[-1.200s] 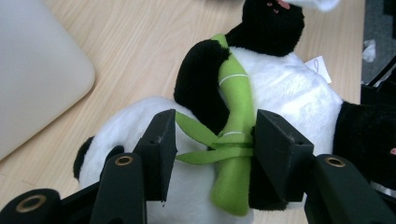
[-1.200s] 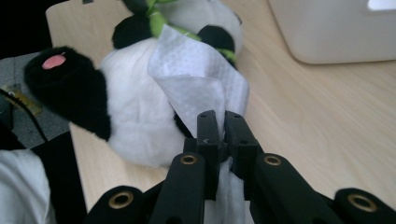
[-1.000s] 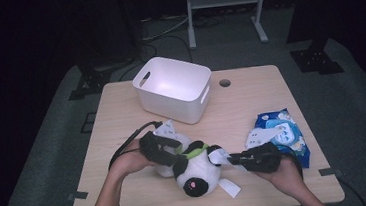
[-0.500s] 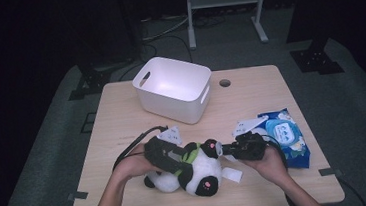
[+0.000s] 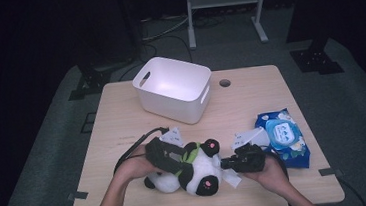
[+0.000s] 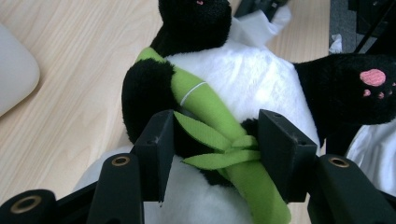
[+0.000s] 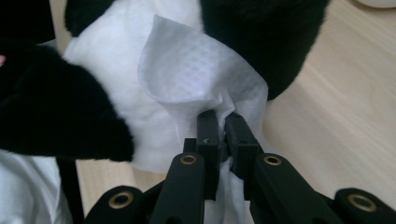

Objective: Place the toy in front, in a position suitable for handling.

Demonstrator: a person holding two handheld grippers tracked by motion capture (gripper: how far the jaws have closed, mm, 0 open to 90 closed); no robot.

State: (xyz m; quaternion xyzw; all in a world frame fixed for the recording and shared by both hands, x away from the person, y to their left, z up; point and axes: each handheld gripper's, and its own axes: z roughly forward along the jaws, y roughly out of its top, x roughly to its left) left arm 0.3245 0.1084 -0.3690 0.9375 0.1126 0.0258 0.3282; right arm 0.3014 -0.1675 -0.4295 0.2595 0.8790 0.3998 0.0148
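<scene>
Left tool (image 5: 176,160) clamped across the middle of the toy panda (image 5: 197,169), which lies on its back near the surface's (image 5: 251,102) front edge, long axis running left to right; right tool (image 5: 226,163) clenched on a white wipe (image 7: 196,70) against it.

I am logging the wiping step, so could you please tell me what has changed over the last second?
The right gripper, shut on the wipe, moved in from the right toward the panda, and the panda shifted on the table. The left gripper kept its fingers around the panda. The white bin and wipe pack stayed put.
</scene>
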